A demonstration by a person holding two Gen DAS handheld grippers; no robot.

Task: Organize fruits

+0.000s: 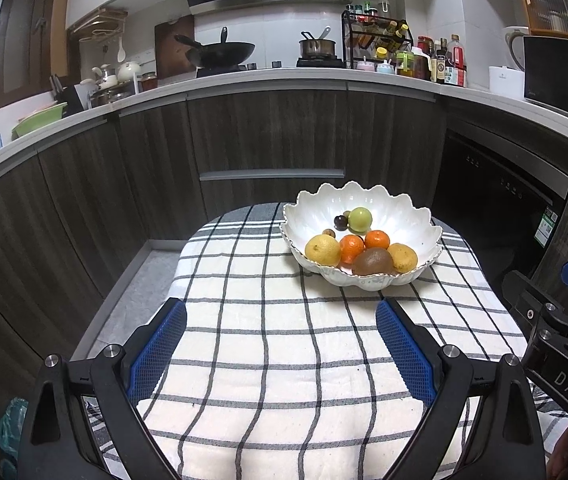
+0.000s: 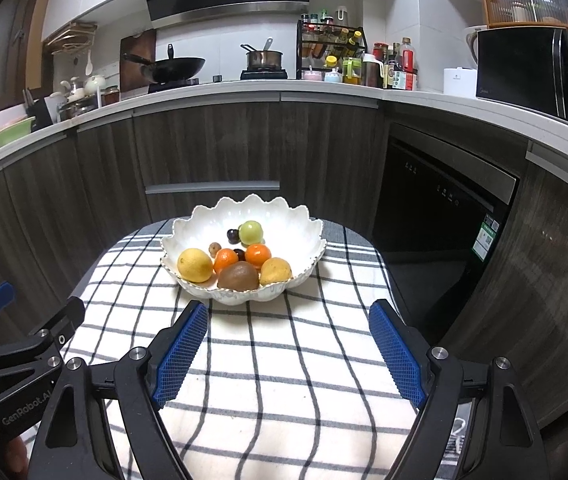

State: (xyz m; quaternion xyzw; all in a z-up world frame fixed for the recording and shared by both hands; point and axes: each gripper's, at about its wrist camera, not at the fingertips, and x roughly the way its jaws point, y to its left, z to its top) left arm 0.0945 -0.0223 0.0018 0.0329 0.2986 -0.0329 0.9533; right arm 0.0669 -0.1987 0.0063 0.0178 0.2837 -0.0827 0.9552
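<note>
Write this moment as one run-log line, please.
left claw: open, empty | right claw: open, empty | bowl: on checked cloth | fruits: all in bowl | contact: none

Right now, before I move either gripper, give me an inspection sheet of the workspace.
Surface: small table under a black-and-white checked cloth, wrinkled, bare in front of the bowl.
Job's things: white scalloped bowl at the far end holds all the fruit: lemon, two tangerines, kiwi, a second yellow fruit, green fruit, a few small dark and brown fruits.
Clutter: nothing seen on the cloth.
Grippers: left gripper open, empty; right gripper open, empty; both short of the bowl.
Cables: nothing seen.
Surroundings: kitchen counter with wok, saucepan, spice rack, microwave; dishwasher below.
</note>
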